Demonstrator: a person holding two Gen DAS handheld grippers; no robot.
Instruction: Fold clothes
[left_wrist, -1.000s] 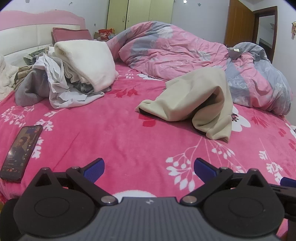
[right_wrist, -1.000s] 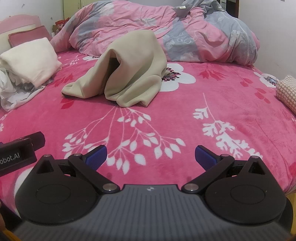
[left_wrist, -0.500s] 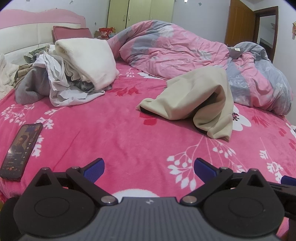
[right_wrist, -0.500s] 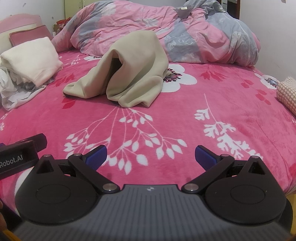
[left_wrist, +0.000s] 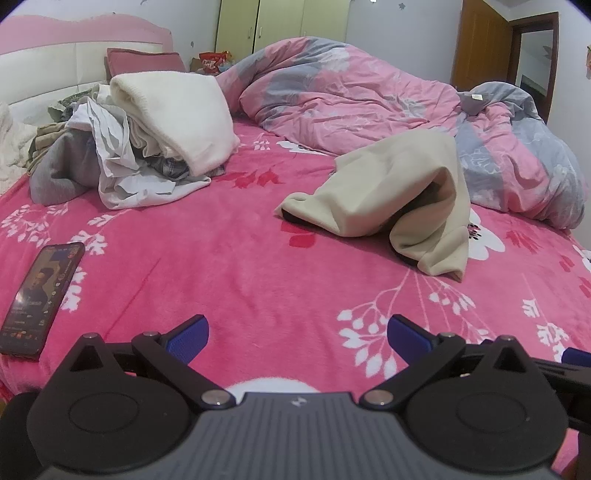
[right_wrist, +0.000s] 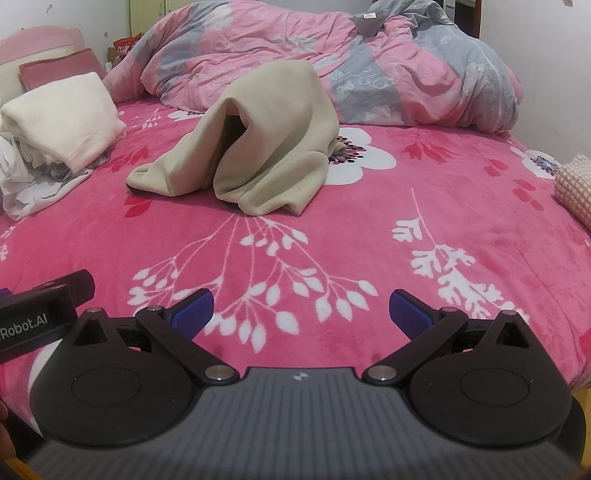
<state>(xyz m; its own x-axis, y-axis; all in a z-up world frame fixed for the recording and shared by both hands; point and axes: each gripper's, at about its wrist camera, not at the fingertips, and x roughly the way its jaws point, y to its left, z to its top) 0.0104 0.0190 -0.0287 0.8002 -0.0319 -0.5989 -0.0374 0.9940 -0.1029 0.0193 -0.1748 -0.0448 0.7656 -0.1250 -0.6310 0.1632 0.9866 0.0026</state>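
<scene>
Beige garment (left_wrist: 391, 195) lies humped and rumpled on the pink blanket (left_wrist: 229, 266); left gripper (left_wrist: 297, 334) and right gripper (right_wrist: 301, 312) hover wide apart, holding nothing. Best pinch 2 corners, spread flat.

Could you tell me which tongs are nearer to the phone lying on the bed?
Left. The phone lies just left of the left tongs; the right tongs sit further right, and their view doesn't show it.
</scene>
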